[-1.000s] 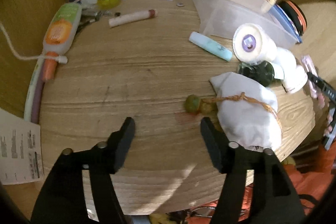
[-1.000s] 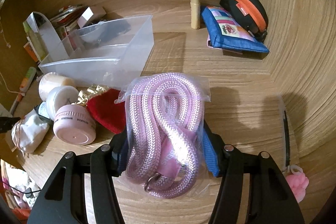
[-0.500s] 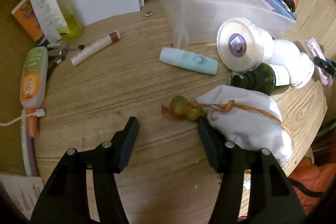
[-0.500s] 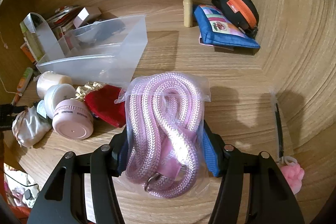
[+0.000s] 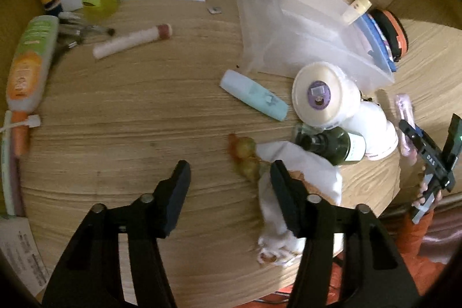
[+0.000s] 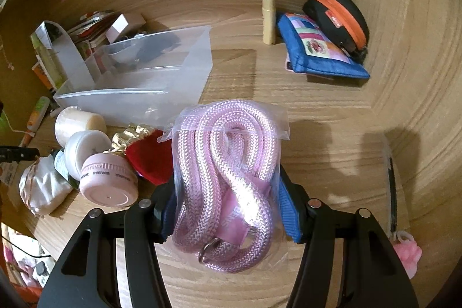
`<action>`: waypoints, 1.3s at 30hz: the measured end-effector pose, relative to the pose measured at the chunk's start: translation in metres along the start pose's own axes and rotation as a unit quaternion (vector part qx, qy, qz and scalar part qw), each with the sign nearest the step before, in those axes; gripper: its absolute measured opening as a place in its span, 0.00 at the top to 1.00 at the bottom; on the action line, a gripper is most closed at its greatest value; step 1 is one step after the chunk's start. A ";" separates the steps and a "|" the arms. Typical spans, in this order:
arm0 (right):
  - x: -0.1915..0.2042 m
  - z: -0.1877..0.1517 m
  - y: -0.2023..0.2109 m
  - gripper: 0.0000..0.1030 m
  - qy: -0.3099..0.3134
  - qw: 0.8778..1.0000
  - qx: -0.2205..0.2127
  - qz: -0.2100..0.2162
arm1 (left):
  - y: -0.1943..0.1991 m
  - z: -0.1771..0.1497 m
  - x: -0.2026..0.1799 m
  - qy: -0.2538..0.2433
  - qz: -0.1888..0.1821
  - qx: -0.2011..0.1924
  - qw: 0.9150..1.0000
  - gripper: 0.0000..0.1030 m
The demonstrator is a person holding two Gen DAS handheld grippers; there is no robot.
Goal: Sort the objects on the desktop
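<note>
In the right gripper (image 6: 228, 201): bagged pink rope (image 6: 225, 181), coiled.

Light: warm, dim indoor | Glare: strong on bagged pink rope (image 6: 228, 181) | Shadows: soft dark patches on bench (image 6: 332, 134) at right | Blur: left wrist view motion-smeared, white pouch (image 5: 300, 178) soft | Distortion: heavy fisheye bowing, black vignetted corners

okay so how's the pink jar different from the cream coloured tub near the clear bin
The pink jar is a squat, pale pink pot with printed lettering around its side; the cream tub is taller, ivory and plain-sided there. The pink jar lies nearest the camera, beside the red pouch; the cream tub lies against the clear bin. Both are round containers tipped on their sides on the desk.
</note>
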State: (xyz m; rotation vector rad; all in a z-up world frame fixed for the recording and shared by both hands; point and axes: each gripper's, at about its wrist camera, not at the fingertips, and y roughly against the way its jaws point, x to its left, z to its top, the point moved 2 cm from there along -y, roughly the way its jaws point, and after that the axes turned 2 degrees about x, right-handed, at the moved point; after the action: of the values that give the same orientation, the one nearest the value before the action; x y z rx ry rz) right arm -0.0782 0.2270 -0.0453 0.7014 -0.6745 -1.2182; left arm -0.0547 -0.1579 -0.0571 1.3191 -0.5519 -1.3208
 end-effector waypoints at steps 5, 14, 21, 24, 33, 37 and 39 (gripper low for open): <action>0.004 0.003 0.000 0.47 0.014 1.000 -0.006 0.008 | -0.019 0.015 -0.020 0.044 0.028 0.008 0.999 0.68; 0.009 0.031 0.015 0.47 0.029 0.998 -0.046 0.027 | -0.023 0.012 -0.046 0.041 0.089 -0.025 0.995 0.84; 0.038 0.060 0.024 0.47 0.063 0.994 -0.079 0.043 | -0.014 0.004 -0.058 0.075 0.156 -0.088 0.981 0.84; 0.051 0.071 0.023 0.47 0.076 0.992 -0.085 0.049 | -0.002 0.008 -0.056 0.078 0.154 -0.112 0.979 0.84; 0.079 0.099 0.019 0.47 0.097 0.988 -0.099 0.065 | 0.062 0.023 -0.066 0.069 0.125 -0.218 0.965 0.84; 0.086 0.110 0.015 0.47 0.099 0.987 -0.098 0.073 | 0.081 0.044 -0.079 0.061 0.103 -0.253 0.960 0.84; 0.088 0.114 0.012 0.47 0.099 0.988 -0.098 0.073 | 0.088 0.051 -0.085 0.055 0.098 -0.264 0.958 0.84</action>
State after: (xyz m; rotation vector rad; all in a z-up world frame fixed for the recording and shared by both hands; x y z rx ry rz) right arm -0.1415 0.1301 0.0417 0.5895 -0.4271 -1.0472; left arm -0.0900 -0.1230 0.0655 0.8637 -0.2201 -1.1198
